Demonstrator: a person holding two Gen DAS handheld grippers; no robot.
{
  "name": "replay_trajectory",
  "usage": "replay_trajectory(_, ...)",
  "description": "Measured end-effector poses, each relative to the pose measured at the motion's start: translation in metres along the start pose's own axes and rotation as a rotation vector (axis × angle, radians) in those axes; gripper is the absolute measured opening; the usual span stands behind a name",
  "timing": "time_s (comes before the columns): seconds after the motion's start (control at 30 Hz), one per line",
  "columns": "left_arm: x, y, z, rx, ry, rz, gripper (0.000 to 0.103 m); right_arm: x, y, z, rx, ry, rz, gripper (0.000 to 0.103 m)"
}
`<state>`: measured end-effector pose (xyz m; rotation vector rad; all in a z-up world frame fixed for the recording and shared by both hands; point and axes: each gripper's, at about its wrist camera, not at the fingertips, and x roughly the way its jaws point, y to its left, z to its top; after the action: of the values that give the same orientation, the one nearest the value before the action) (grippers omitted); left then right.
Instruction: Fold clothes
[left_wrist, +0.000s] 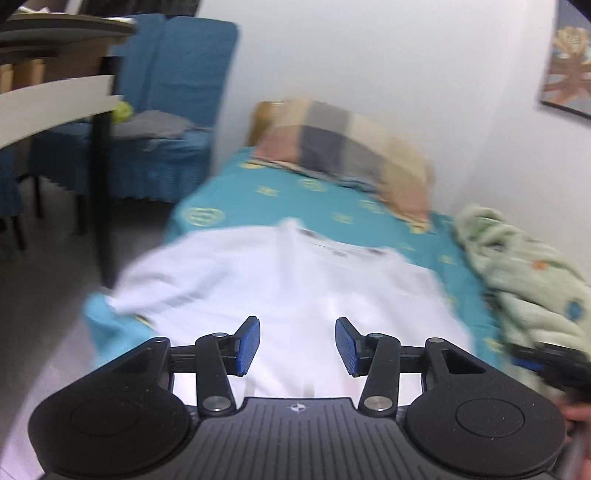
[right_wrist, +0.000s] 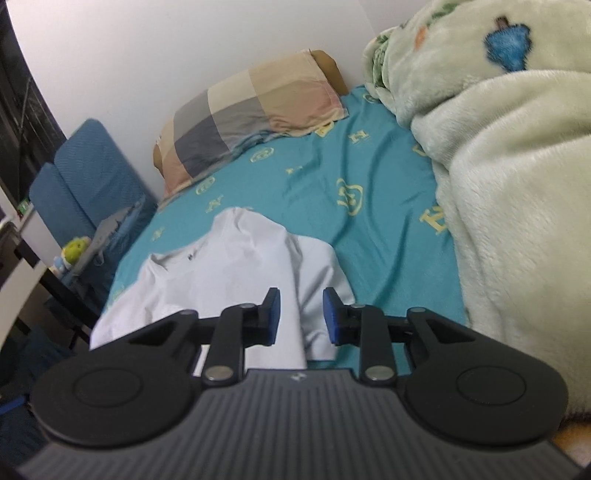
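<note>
A white T-shirt (left_wrist: 280, 284) lies spread on the teal bedsheet (left_wrist: 295, 195), collar toward the pillow. My left gripper (left_wrist: 297, 345) is open and empty, held just above the shirt's near part. In the right wrist view the same shirt (right_wrist: 229, 273) lies with its right sleeve (right_wrist: 321, 273) spread toward the blanket. My right gripper (right_wrist: 300, 316) is open and empty, with its jaws on either side of the sleeve's inner edge, slightly above it. The right gripper also shows at the right edge of the left wrist view (left_wrist: 554, 363).
A checked pillow (right_wrist: 255, 107) lies at the head of the bed by the white wall. A bunched pale green fleece blanket (right_wrist: 509, 192) fills the bed's right side. Blue covered chairs (left_wrist: 173, 110) and a table (left_wrist: 55, 96) stand left of the bed.
</note>
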<state>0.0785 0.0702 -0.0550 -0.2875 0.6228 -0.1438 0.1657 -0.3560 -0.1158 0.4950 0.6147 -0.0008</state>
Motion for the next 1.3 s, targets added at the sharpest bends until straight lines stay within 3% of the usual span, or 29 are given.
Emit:
replay_trajectory(0.13, -0.009, -0.030, -0.028, -0.083, 0.019, -0.054, 0.051, 0.014, -0.009, -0.003, 0.018, 0.071, -0.006, 0.029)
replay_trajectory(0.27, 0.004, -0.034, -0.048, -0.028, 0.041, -0.043, 0.052, 0.033, -0.018, -0.002, 0.021, 0.114, -0.037, 0.032)
replay_trajectory(0.57, 0.071, 0.011, -0.049, -0.038, 0.077, -0.076, 0.052, 0.087, -0.036, -0.009, 0.086, 0.176, -0.011, 0.036)
replay_trajectory(0.77, 0.096, 0.022, -0.047, -0.059, 0.101, -0.098, 0.052, 0.085, -0.021, -0.007, 0.037, 0.117, 0.014, 0.033)
replay_trajectory(0.87, 0.096, 0.024, -0.047, -0.077, 0.094, -0.113, 0.052, 0.078, -0.005, -0.004, -0.036, 0.087, -0.019, 0.008)
replay_trajectory(0.9, 0.095, 0.025, -0.046, -0.079, 0.089, -0.116, 0.052, 0.074, -0.002, -0.002, -0.045, 0.076, -0.030, 0.004)
replay_trajectory(1.13, 0.090, 0.025, -0.045, -0.102, 0.072, -0.115, 0.050, 0.044, -0.006, 0.014, -0.019, -0.048, -0.069, 0.003)
replay_trajectory(1.3, 0.091, 0.027, -0.043, -0.113, 0.060, -0.119, 0.049, 0.036, 0.009, 0.057, -0.128, -0.159, -0.130, 0.003)
